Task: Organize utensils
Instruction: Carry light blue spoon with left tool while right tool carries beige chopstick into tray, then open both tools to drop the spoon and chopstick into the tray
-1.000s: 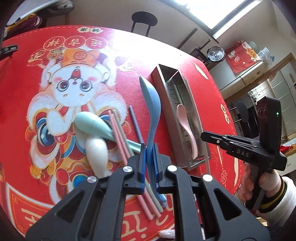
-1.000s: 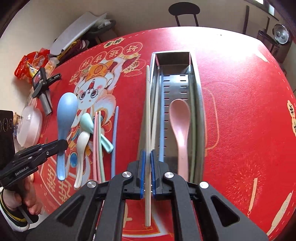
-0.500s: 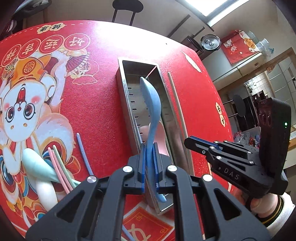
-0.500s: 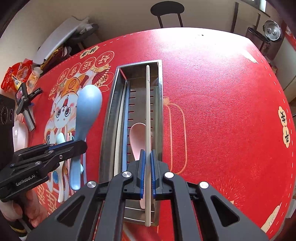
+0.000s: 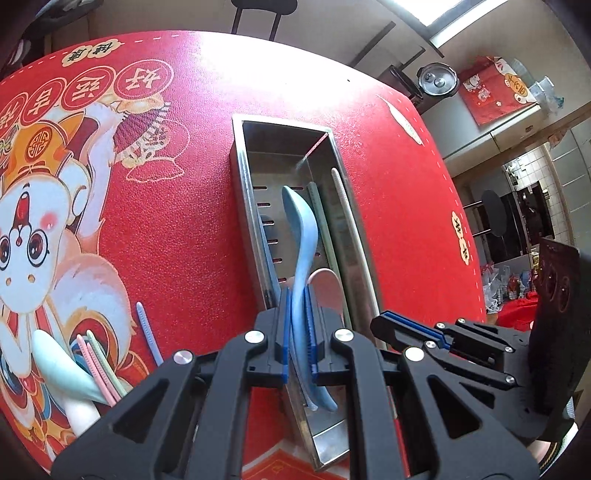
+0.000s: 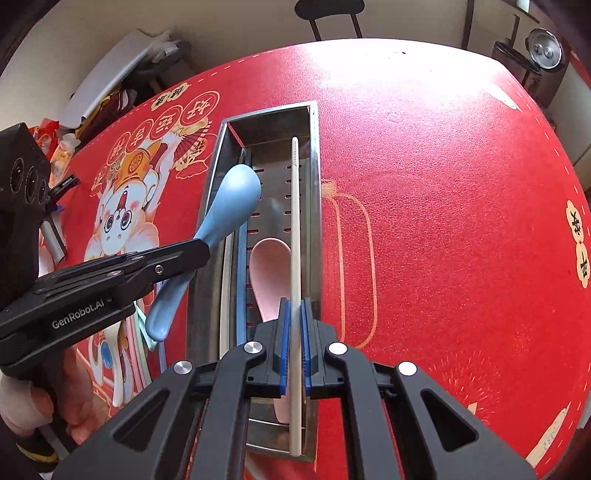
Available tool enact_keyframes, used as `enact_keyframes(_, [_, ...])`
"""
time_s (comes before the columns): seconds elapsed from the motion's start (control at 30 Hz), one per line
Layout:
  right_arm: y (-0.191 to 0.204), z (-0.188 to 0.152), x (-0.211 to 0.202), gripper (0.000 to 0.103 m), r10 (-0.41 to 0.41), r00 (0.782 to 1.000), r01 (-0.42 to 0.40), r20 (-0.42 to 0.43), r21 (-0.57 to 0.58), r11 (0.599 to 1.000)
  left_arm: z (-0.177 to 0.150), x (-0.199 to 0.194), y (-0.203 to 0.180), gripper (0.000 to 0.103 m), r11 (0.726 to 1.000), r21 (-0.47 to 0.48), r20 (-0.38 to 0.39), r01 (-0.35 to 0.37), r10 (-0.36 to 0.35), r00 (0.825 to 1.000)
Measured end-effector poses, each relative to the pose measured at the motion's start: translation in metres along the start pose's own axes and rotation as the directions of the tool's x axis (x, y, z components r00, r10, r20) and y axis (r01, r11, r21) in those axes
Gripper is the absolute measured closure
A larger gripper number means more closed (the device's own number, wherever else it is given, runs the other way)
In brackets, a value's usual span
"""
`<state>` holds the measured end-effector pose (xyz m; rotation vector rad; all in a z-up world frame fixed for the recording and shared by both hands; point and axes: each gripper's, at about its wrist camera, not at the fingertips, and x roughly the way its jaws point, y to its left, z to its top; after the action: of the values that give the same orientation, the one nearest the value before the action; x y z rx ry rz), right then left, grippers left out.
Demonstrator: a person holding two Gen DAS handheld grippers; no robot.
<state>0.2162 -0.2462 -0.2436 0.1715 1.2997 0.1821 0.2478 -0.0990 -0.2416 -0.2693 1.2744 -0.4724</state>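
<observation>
My left gripper [image 5: 298, 332] is shut on a blue spoon [image 5: 303, 236] and holds it over the steel utensil tray [image 5: 243, 177], bowl pointing away. My right gripper [image 6: 294, 332] is shut on a cream chopstick [image 6: 294, 229] held lengthwise over the tray's right side [image 6: 314, 155]. Inside the tray lie a pink spoon [image 6: 267, 273], a blue chopstick [image 6: 241, 266] and a cream chopstick [image 6: 226, 295]. The blue spoon [image 6: 231, 199] and the left gripper [image 6: 199, 254] show at the left of the right wrist view. The right gripper [image 5: 384, 326] shows in the left wrist view.
On the red mat [image 5: 177, 229] to the tray's left lie a mint spoon [image 5: 62, 373], a white spoon [image 5: 79, 417], pink and green chopsticks [image 5: 98, 369] and a blue chopstick [image 5: 147, 332]. A chair [image 6: 328, 14] stands beyond the table's far edge.
Both grippers have moved right from the utensil pile to above the tray. The blue spoon and the cream chopstick now hang lower over the tray interior.
</observation>
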Motion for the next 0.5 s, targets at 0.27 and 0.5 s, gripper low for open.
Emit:
enact_keyframes(0.27, [-0.002, 0.006, 0.004, 0.097, 0.004, 1.000, -0.004, -0.007, 0.034, 0.999, 0.023, 0.010, -0.009, 0.092, 0.999, 0.012, 0.020, -0.033, 0.033, 0.999])
enact_keyframes(0.5, [-0.001, 0.006, 0.001, 0.096, -0.006, 1.000, 0.006, -0.006, 0.037, 0.999, 0.041, 0.022, -0.016, 0.091, 0.996, 0.036, 0.036, -0.078, 0.077, 0.996])
